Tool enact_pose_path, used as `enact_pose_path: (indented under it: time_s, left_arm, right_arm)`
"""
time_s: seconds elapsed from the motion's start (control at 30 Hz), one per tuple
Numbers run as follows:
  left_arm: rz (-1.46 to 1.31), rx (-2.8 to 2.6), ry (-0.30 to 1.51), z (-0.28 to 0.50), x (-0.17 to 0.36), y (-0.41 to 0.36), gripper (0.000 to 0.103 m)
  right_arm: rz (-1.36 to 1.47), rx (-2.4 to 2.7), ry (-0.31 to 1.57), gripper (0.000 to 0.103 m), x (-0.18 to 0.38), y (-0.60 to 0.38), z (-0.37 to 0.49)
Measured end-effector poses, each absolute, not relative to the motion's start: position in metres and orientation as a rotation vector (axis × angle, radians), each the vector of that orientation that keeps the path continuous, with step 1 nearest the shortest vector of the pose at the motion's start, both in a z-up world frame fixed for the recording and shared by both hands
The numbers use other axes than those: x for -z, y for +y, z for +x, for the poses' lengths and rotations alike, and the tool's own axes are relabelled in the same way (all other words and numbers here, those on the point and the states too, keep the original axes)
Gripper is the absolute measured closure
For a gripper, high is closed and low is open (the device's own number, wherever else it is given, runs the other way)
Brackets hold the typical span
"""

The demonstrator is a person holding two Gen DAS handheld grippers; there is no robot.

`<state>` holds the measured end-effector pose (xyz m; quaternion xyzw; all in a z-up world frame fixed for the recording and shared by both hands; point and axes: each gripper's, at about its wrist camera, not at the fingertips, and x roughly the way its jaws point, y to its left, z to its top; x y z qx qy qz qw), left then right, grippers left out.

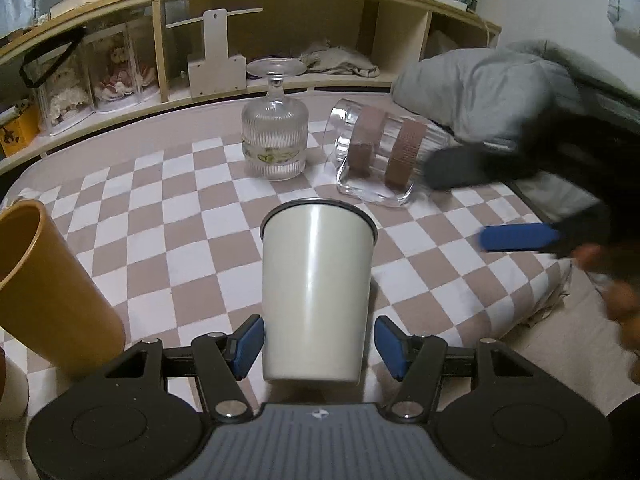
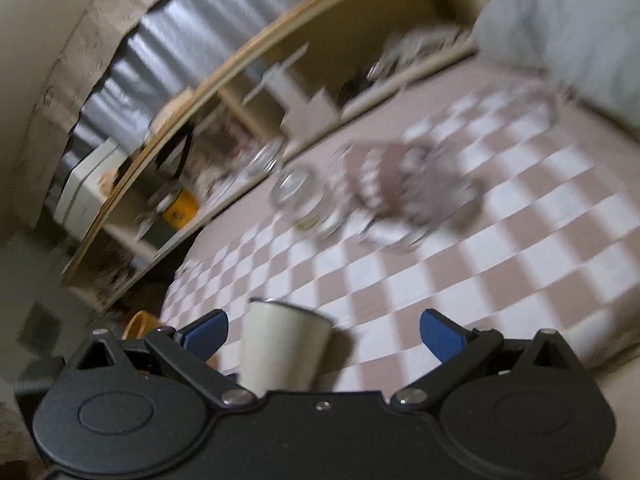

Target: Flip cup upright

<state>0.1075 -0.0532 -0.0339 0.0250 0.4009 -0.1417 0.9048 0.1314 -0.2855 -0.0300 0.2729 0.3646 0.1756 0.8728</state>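
Note:
A cream metal cup [image 1: 316, 292] with a dark rim stands upright on the checkered cloth [image 1: 160, 200], between the blue pads of my left gripper [image 1: 318, 344]. The pads stand a little apart from its sides, so the gripper is open. The cup also shows in the blurred right wrist view [image 2: 280, 348]. My right gripper [image 2: 324, 332] is open and empty; in the left wrist view it hovers at the right [image 1: 520, 200], near a clear glass mug [image 1: 380, 152] lying on its side.
An upside-down ribbed stemmed glass [image 1: 276, 136] stands behind the cup. An orange cup [image 1: 48, 292] is at the left. A grey quilt [image 1: 500, 92] lies at the right. A wooden shelf [image 1: 280, 32] runs along the back.

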Motion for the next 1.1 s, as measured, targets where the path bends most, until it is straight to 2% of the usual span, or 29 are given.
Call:
enact_pose_path:
  time_s: [0.27,0.53,0.67,0.7,0.73,1.1]
  left_arm:
    - [0.041,0.330,0.831,0.105,0.043,-0.042,0.042]
    - [0.041,0.368,0.855,0.111,0.048,-0.039,0.044]
    - [0.044,0.371,0.847,0.109,0.048,-0.039,0.044]
    - [0.041,0.373,0.846,0.109,0.048,-0.039,0.044]
    - [0.035,0.376,0.846,0.109,0.048,-0.038,0.044]
    - [0.069,0.376,0.784,0.103,0.050,-0.039,0.044]
  right_arm:
    - [0.682,-0.414,0.988,0.000,0.054,-0.241,0.202]
    - [0.752,-0.356,1.128,0.000,0.086,-0.221,0.230]
    - [0.775,-0.337,1.121,0.003,0.090,-0.221,0.232]
    - [0.764,-0.332,1.116,0.008,0.089,-0.221,0.233]
    - [0.747,-0.349,1.106,0.018,0.086,-0.220,0.232]
    - [0.438,-0.458,0.986,0.018,0.031,-0.198,0.215]
